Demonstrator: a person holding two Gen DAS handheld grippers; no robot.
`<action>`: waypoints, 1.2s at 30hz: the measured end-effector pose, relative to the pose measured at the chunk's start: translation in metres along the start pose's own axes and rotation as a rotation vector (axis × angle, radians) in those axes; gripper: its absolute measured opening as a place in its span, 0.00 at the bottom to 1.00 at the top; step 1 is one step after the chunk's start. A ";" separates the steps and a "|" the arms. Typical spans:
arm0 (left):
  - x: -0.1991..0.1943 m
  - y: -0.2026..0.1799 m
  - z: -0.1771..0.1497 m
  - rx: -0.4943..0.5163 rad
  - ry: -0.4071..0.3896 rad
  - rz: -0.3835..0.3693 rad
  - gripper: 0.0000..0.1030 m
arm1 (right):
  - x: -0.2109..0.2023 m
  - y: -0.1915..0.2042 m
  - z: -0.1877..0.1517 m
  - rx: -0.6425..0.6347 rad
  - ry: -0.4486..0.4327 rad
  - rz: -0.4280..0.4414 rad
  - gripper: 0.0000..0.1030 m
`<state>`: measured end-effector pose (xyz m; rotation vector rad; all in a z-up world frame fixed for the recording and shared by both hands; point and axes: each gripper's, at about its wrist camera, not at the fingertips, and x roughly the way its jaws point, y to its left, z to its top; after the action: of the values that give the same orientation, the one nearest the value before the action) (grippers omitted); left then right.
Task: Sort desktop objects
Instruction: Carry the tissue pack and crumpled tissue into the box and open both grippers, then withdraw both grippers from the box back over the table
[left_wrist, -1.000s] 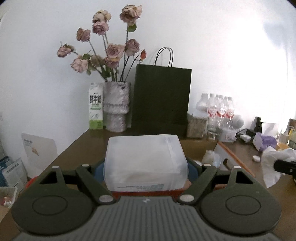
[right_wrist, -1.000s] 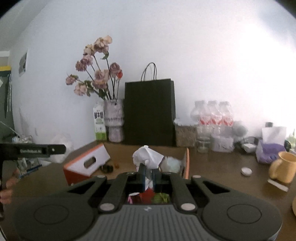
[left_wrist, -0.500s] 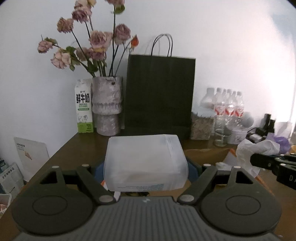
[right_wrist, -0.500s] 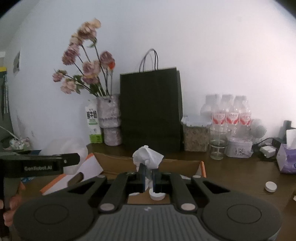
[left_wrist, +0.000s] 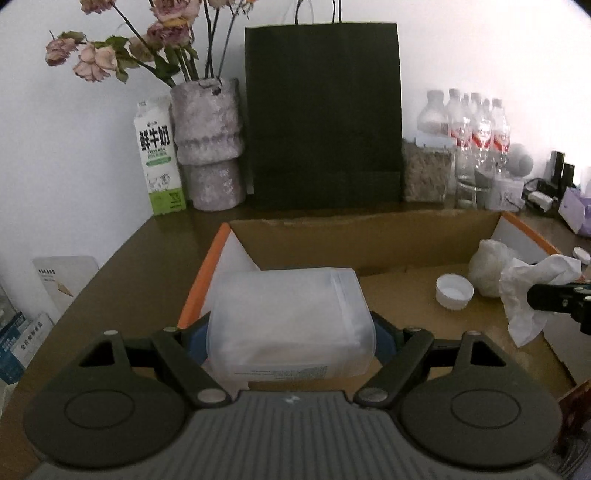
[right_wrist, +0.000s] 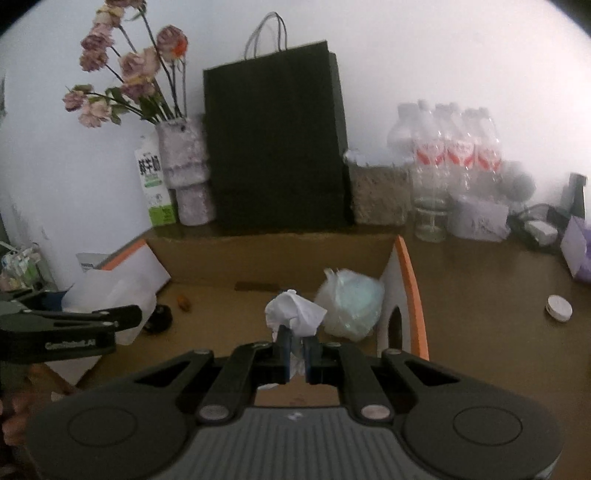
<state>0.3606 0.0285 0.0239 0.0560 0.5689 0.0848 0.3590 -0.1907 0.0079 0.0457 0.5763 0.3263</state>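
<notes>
- Both grippers carry something: the left gripper (left_wrist: 291, 328) grips a translucent plastic container (left_wrist: 290, 325) with its jaws set wide around it, and the right gripper (right_wrist: 295, 354) has its jaws nearly together, pinching a crumpled white tissue (right_wrist: 293, 314).
- Both loads hang over the open cardboard box (left_wrist: 369, 240) that stands on the brown tabletop (left_wrist: 147, 266), in front of the black paper bag (left_wrist: 323, 110) at the back edge.
- The container is over the left side of the box, close to the orange-edged left flap (left_wrist: 201, 277). The tissue is over the right side, just before a pale plastic bag (right_wrist: 349, 302) which lies by the right wall.
- In my judgement the step in hand is to put both things down inside the box.
- To do it well, the left gripper should go lower until the container sits on the box floor, clear of the left flap, and only then let go, so that it does not tip over.
- The tissue is light and may stick to a pad, so the right gripper should part its jaws fully, low in the box, and draw back slowly.
- A white bottle cap (left_wrist: 454, 291) already lies on the box floor between the two grippers; neither load should come down on it.
</notes>
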 end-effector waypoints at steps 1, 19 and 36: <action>0.001 -0.001 0.000 0.003 0.007 0.003 0.81 | 0.002 -0.001 -0.001 0.009 0.009 -0.001 0.06; 0.000 -0.006 -0.004 0.028 -0.015 0.014 1.00 | 0.004 0.002 -0.004 -0.004 0.026 -0.007 0.33; -0.026 -0.004 -0.001 -0.021 -0.132 0.011 1.00 | -0.021 0.012 -0.001 -0.045 -0.079 0.002 1.00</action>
<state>0.3381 0.0221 0.0368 0.0443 0.4355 0.0968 0.3386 -0.1855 0.0198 0.0151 0.4905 0.3376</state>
